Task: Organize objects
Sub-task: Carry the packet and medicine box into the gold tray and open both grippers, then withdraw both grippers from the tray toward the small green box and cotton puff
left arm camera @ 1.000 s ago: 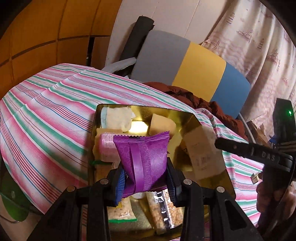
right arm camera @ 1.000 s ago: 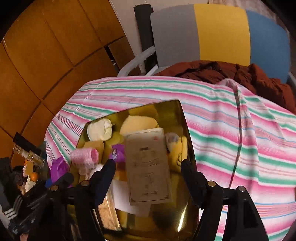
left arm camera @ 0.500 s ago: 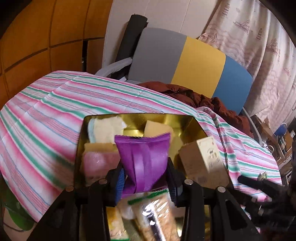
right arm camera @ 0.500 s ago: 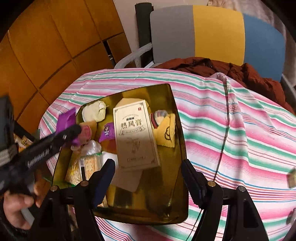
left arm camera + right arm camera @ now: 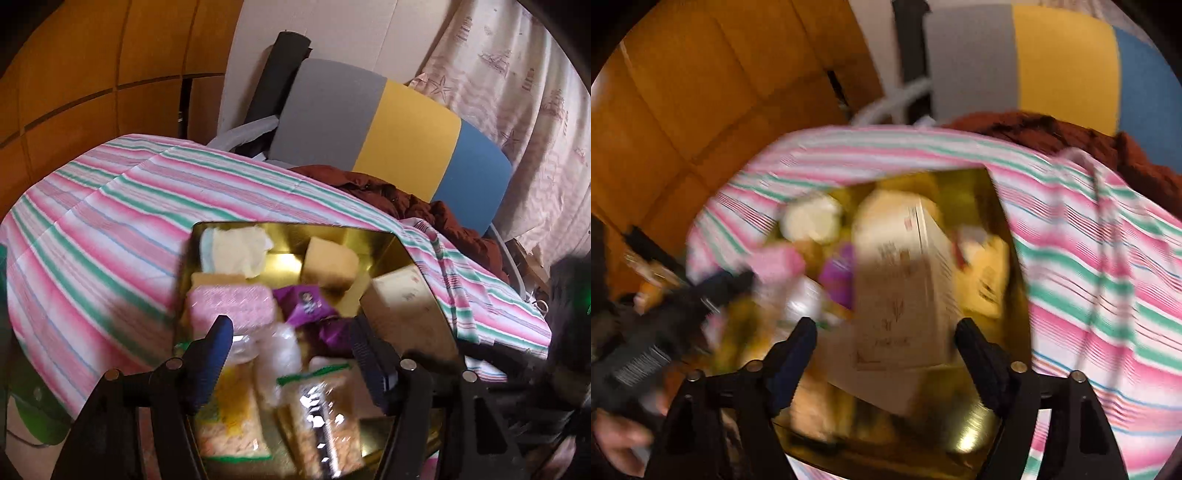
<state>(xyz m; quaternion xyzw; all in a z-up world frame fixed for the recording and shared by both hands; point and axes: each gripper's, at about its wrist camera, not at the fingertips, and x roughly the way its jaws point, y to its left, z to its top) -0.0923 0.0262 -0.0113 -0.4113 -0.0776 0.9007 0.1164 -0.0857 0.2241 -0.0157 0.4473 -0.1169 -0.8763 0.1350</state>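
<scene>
Gold-coloured tray [image 5: 413,258] on the striped counter [image 5: 110,221] is crowded with snacks; the purple packet [image 5: 306,306] lies inside it. Left tool [image 5: 290,354] and right tool [image 5: 886,350] are spread apart, empty (right view blurred). Judged: another item must be chosen.

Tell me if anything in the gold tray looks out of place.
The cardboard box lies tilted on top of the other things in the gold tray, not flat. The purple packet sits crumpled among the snacks. Everything is jumbled; nothing appears spilled outside the tray.
</scene>
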